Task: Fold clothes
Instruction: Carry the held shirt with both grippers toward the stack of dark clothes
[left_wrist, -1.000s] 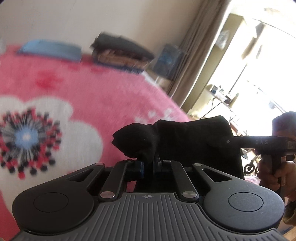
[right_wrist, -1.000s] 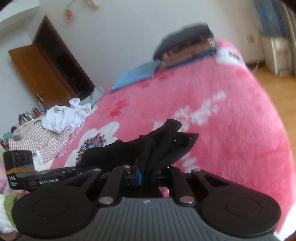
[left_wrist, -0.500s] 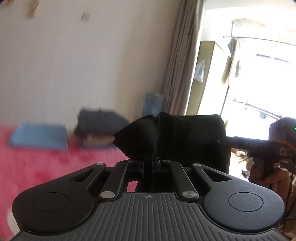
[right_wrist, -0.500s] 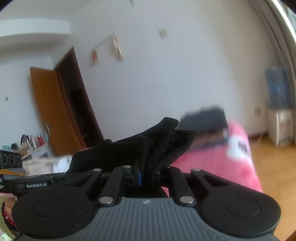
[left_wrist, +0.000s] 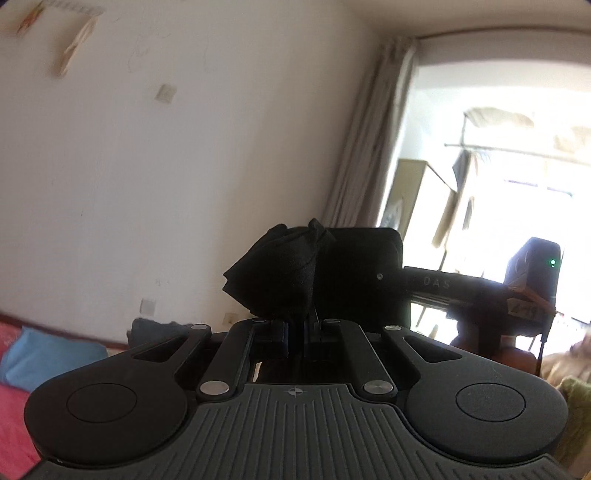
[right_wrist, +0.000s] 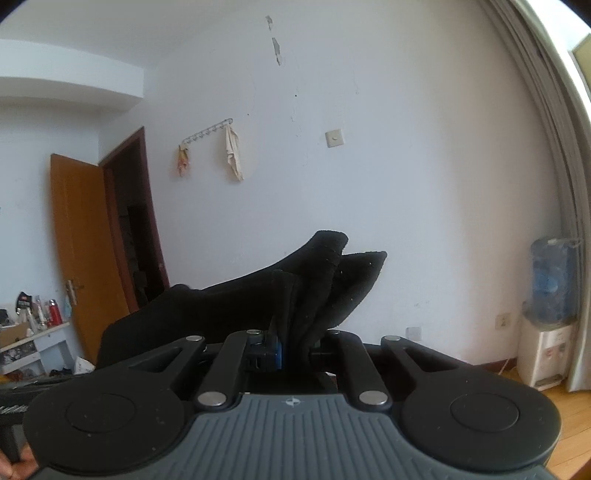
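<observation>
Black garment (left_wrist: 295, 273) held aloft, pinched at two places: bunched cloth clamped between the closed jaws of the left gripper (left_wrist: 301, 326), another thick gather clamped in the right gripper (right_wrist: 299, 343), pads pressed tight on folds in both. Stretched between the two as a dark span, well clear of the pink bedspread (left_wrist: 14, 406), of which only a corner shows low at the left of the left wrist view beside a blue pillow (left_wrist: 48, 354). Both cameras facing the white wall (right_wrist: 369, 166), roughly level. Probably the lift-and-spread step: garment raised to hang free and open out before being laid flat. Next move likely calls for drawing the two grips apart to take out slack, then lowering evenly onto the bed so the cloth lands smooth, without a dragged or doubled hem. Lower edge of the garment hidden behind the gripper bodies, so clearance from the bed not certain.
</observation>
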